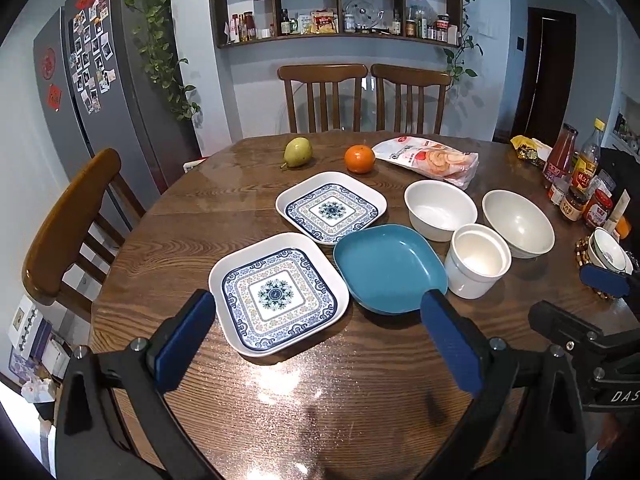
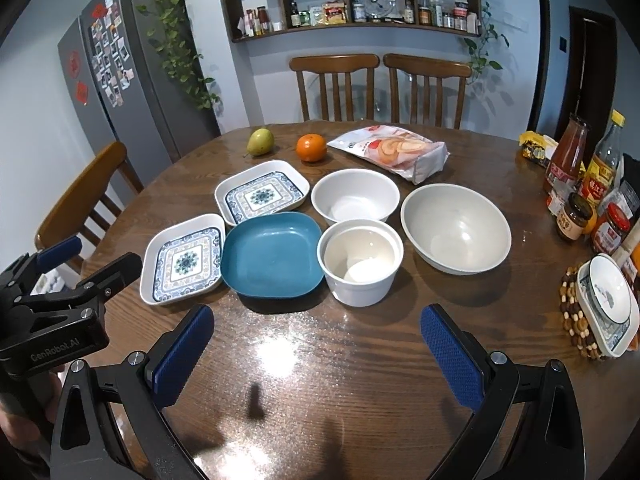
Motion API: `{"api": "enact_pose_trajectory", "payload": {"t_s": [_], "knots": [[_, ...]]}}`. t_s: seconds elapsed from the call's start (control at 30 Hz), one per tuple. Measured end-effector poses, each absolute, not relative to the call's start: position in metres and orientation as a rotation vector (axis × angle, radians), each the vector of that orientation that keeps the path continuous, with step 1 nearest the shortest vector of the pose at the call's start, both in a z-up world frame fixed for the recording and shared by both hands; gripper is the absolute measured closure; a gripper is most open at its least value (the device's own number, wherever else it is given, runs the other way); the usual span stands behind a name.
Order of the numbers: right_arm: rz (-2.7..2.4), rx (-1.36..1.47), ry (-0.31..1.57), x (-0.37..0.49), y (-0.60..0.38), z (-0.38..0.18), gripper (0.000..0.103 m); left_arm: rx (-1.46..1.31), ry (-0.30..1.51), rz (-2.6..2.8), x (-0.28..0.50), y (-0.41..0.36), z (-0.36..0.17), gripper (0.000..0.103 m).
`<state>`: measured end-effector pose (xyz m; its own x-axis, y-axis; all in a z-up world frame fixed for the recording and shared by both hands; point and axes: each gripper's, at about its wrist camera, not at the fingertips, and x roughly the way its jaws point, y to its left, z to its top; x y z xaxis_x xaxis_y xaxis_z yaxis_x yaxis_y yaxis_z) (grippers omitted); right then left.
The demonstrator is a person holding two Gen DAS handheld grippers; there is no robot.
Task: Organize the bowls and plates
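Two square blue-patterned plates lie on the round wooden table, a near one [image 1: 278,296] [image 2: 184,264] and a far one [image 1: 331,207] [image 2: 262,191]. A teal square plate [image 1: 390,268] [image 2: 272,254] lies right of them. A white bowl [image 1: 440,209] [image 2: 355,196], a white straight-sided cup-bowl [image 1: 478,260] [image 2: 361,261] and a wide pale bowl [image 1: 518,223] [image 2: 456,227] stand further right. My left gripper [image 1: 320,340] [image 2: 86,258] is open above the table's near edge, in front of the near patterned plate. My right gripper [image 2: 318,350] [image 1: 572,300] is open and empty, in front of the cup-bowl.
A pear [image 1: 298,152], an orange [image 1: 360,159] and a snack bag [image 1: 430,160] lie at the back. Sauce bottles and jars [image 2: 580,184] crowd the right edge. A small patterned bowl on a plate sits on a beaded mat [image 2: 608,304]. Chairs ring the table; a fridge [image 1: 104,80] stands left.
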<state>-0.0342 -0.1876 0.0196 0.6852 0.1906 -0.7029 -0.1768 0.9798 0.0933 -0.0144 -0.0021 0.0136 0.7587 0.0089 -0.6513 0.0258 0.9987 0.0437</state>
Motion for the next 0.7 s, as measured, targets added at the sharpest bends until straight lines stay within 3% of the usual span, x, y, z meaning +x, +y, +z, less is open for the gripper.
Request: {"api": "enact_pose_trajectory", "payload": {"t_s": [0.7], "knots": [[0.195, 0.05, 0.798, -0.038, -0.199, 0.015, 0.0, 0.03, 0.732, -0.031, -0.017, -0.004, 0.011, 0.001]]}}
